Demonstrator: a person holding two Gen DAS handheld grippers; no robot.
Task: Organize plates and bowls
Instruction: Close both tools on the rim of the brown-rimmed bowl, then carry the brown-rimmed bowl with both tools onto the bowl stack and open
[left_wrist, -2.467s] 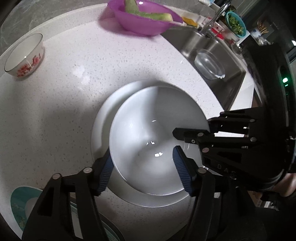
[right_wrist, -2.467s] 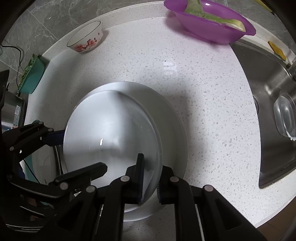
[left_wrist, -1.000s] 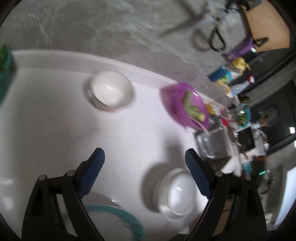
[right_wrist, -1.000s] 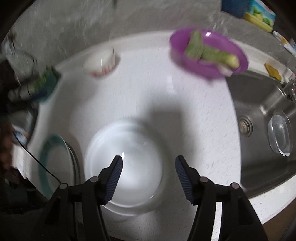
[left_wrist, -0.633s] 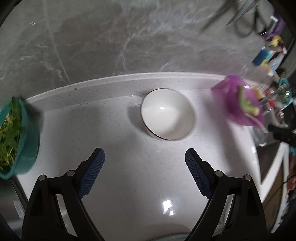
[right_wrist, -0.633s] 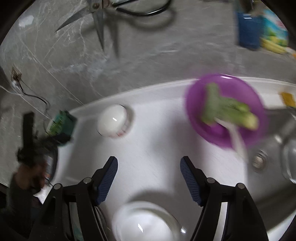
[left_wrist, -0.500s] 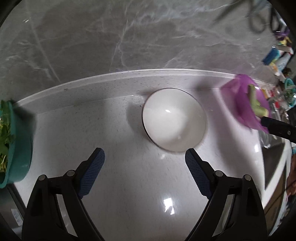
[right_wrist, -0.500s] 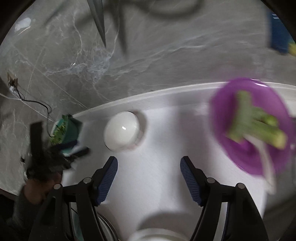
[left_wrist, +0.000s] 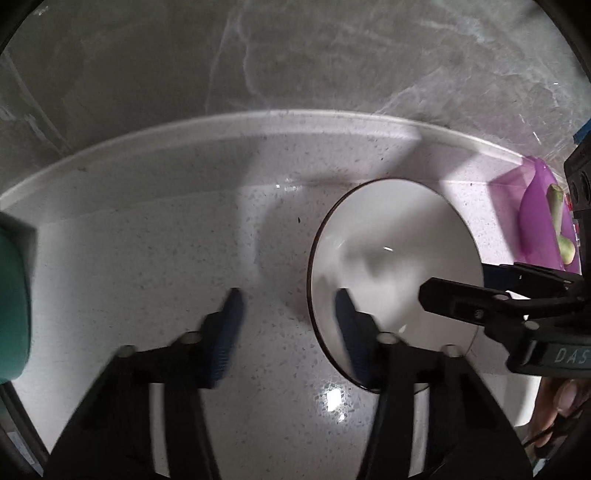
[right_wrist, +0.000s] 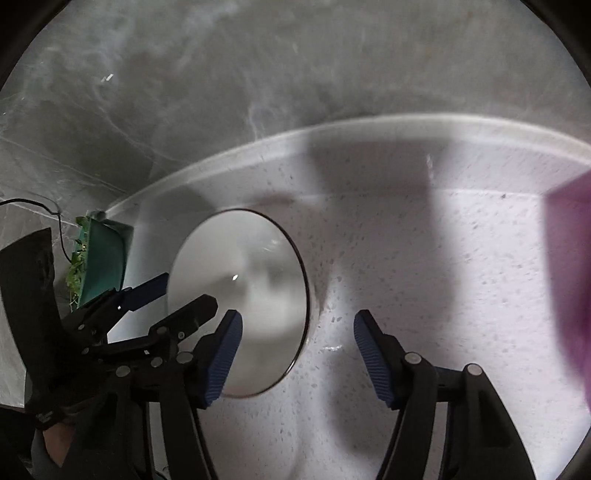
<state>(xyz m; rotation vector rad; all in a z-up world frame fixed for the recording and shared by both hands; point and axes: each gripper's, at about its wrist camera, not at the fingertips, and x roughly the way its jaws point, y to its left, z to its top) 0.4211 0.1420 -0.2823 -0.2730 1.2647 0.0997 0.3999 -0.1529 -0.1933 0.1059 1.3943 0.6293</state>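
Observation:
A small white bowl (left_wrist: 395, 273) with a thin dark rim stands on the speckled white counter (left_wrist: 147, 258) near the back wall. My left gripper (left_wrist: 288, 325) straddles its left rim, one blue pad inside and one outside. Its jaws are closing and do not touch the rim. My right gripper (right_wrist: 297, 350) straddles the opposite rim of the bowl (right_wrist: 240, 291) the same way, closing, with its pads clear of the rim. Each gripper shows in the other's view: the right gripper (left_wrist: 458, 282) and the left gripper (right_wrist: 173, 295).
A purple bowl (left_wrist: 543, 221) holding green vegetable pieces sits to the right of the white bowl. A teal bowl (right_wrist: 99, 266) of leafy greens stands at the left. The counter's raised back edge (left_wrist: 295, 118) and a grey marble wall run close behind.
Both grippers have left the large stacked white bowls, swung toward the wall and come down over the small bowl. The left jaws have narrowed a lot, the right ones slightly.

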